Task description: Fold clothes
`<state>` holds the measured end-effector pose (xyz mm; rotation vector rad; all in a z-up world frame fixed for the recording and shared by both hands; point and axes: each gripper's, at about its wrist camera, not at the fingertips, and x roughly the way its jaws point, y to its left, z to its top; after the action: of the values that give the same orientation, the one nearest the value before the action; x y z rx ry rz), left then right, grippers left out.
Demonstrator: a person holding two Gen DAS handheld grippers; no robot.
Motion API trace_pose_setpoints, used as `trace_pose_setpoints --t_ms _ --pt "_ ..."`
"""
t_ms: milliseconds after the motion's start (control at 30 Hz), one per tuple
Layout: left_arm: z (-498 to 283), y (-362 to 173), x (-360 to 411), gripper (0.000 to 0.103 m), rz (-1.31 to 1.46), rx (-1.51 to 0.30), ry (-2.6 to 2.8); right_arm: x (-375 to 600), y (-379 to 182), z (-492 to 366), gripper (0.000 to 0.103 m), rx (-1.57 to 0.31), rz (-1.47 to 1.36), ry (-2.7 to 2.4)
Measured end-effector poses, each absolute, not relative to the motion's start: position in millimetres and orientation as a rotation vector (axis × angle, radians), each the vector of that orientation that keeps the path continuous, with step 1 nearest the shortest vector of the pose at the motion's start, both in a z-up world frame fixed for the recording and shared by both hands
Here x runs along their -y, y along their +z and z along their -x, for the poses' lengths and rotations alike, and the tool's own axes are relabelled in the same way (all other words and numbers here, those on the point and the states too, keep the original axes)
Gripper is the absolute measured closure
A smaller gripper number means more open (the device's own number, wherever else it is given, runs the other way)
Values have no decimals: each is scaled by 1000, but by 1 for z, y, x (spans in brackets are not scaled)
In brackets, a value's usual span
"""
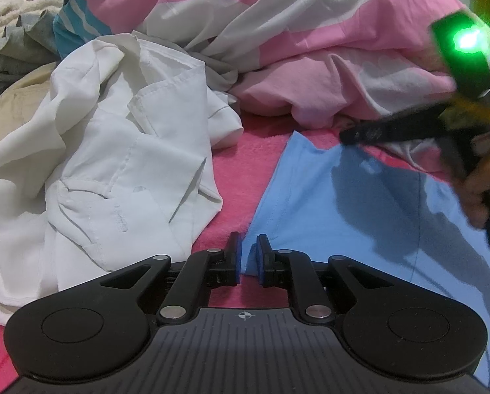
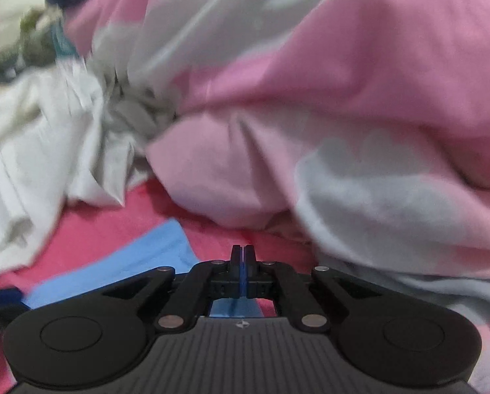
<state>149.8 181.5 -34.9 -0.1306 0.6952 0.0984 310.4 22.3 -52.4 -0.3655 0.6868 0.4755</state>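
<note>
Pinched flat light-blue cotton garment [image 1: 327, 203] edge at six o'clock, left gripper [image 1: 247, 256] narrowed onto it. Right gripper [image 2: 243, 262] fully closed, apparently gripping blue cloth too. Next, probably: lifting the edge over toward twelve o'clock.

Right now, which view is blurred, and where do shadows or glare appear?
Right wrist view: strong motion blur over the pink and grey quilt and white shirt; only the right gripper is sharp. Left wrist view: mostly sharp, a dark shadow lies on the blue garment, and a green light glares, blurred.
</note>
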Motion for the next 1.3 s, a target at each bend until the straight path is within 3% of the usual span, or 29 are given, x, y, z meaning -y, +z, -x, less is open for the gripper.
trace_pose_setpoints --t_ms 133,300,367,400,433,600,700,1033,1200,1267,1300 --pt "-149 -35 -180 91 119 -691 101 -29 -66 -316 103 -686 404 382" --pt "-149 -35 -180 91 125 -692 106 -12 -37 -315 100 -698 262 422" --pt "-149 -35 -179 91 125 -691 111 -10 -28 -315 87 -711 193 495" --pt "-149 -36 -179 91 125 -691 113 -11 -27 -317 71 -724 165 518" --pt "-148 -36 -179 91 124 -690 113 -15 -28 -319 62 -736 147 529" --pt "-148 -37 -179 90 124 -687 113 -44 -52 -333 66 -808 186 562" --pt "-148 -37 -179 90 124 -685 112 -53 -55 -336 102 -789 217 560" --pt "-147 -38 -173 90 85 -673 135 -65 -67 -348 102 -707 187 557" --pt "-147 -38 -173 90 83 -671 136 -42 -38 -349 101 -781 169 496" --pt "-145 -38 -173 89 81 -667 139 -12 -15 -333 95 -737 147 467" --pt "-145 -38 -172 89 77 -664 141 5 -2 -324 87 -712 137 446"
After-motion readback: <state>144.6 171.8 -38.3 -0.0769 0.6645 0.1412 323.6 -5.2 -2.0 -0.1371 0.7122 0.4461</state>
